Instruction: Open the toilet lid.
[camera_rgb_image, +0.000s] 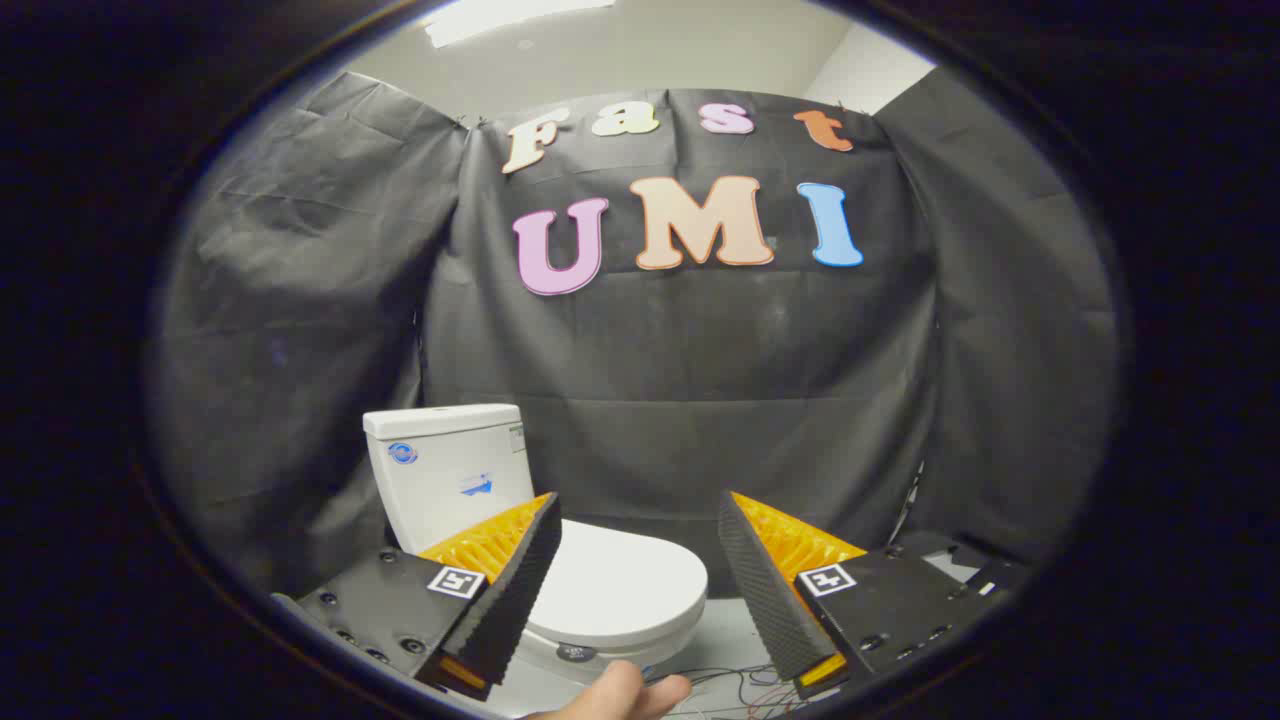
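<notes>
A white toilet stands ahead of me against the black cloth wall, its tank (450, 470) upright at the back. The white lid (615, 590) lies flat and shut over the bowl, with its front rim pointing toward me and to the right. My gripper (638, 515) is open, fingers spread wide with nothing between them. The left finger (505, 590) overlaps the lid's left side in the view; the right finger (765, 590) is off to the lid's right. The gripper is short of the lid and not touching it.
A person's hand (620, 695) shows low between the fingers, in front of the toilet bowl. Thin loose wires (735, 690) lie on the pale floor to the right of the bowl. Black cloth walls close in the booth on three sides.
</notes>
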